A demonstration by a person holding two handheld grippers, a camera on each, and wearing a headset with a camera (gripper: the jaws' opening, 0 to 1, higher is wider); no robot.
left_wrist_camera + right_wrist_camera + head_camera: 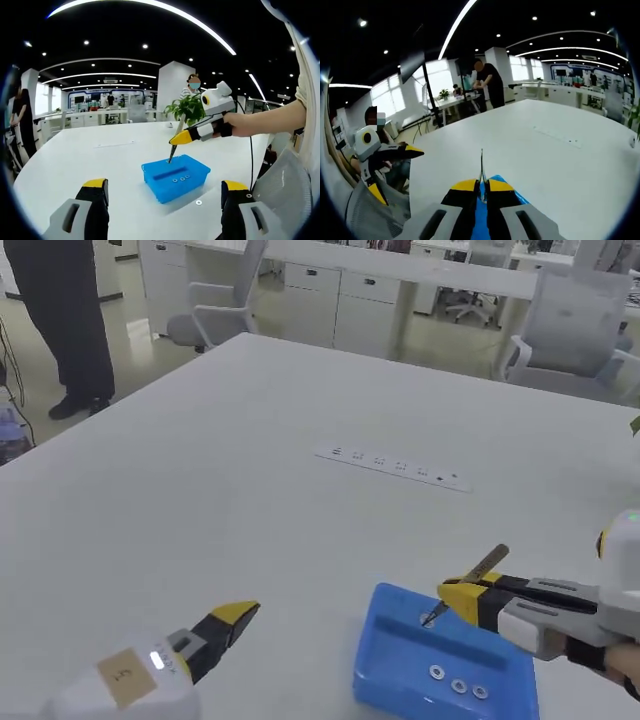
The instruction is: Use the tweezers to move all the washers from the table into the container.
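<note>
One washer (199, 202) left on the worktop (250, 460), just beside the container (372, 660).
Right tongs (455, 595) clenched on the tweezers (488, 563), tips at the container's far edge, three washers (459, 686) inside; left tongs (243, 612) released. The washer looks light, flat, slippery: pinch across its rim.

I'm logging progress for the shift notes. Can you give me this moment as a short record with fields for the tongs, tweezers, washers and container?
left tongs: open, holding nothing, above the table
right tongs: shut on the tweezers
tweezers: tips pointing down into the container; too small to tell if they carry a washer
container: blue tray, resting on the white table
washers in container: three, lying close together
washer on table: one, just outside the container
task status: not finished
</note>
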